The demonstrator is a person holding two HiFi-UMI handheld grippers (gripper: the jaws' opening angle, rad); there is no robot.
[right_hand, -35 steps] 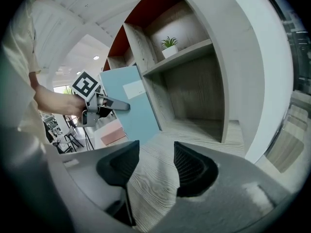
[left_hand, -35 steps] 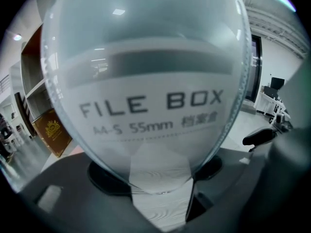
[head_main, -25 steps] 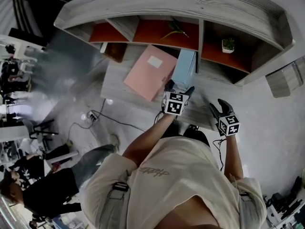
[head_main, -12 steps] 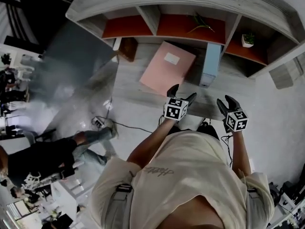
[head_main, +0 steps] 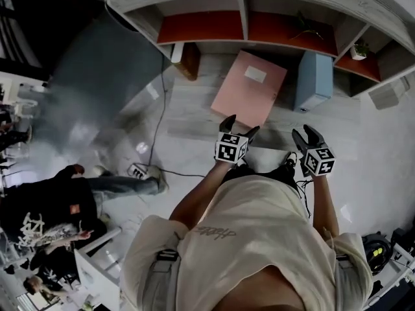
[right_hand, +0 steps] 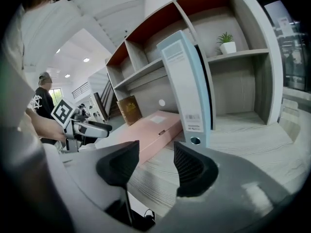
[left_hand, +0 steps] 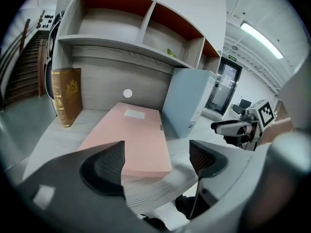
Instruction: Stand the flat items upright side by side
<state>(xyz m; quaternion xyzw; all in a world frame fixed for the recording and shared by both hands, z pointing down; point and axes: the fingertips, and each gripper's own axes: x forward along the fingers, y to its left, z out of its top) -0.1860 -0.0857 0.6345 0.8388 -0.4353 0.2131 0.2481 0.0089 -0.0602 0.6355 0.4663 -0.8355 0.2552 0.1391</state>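
Note:
A pink folder [head_main: 249, 96] lies flat on the grey desk [head_main: 194, 118]; it also shows in the gripper views [left_hand: 131, 135] [right_hand: 146, 130]. Just right of it a light-blue binder [head_main: 313, 81] [left_hand: 187, 103] [right_hand: 187, 86] stands upright. A brown book [head_main: 189, 60] [left_hand: 67, 96] stands upright against the back wall at the left. My left gripper [head_main: 238, 124] [left_hand: 156, 152] hovers open and empty at the folder's near edge. My right gripper [head_main: 305, 132] [right_hand: 156, 154] is open and empty at the desk's front edge, short of the binder.
A shelf unit with red-backed compartments [head_main: 207, 24] overhangs the desk's back. A small potted plant [head_main: 360, 49] [right_hand: 226, 42] stands on its right shelf. On the floor to the left are a cable with a power strip [head_main: 139, 170] and a person [head_main: 58, 199].
My left gripper has drawn back from the blue binder's near end to the desk's front edge. The right gripper stays open near the edge. The head view has shifted.

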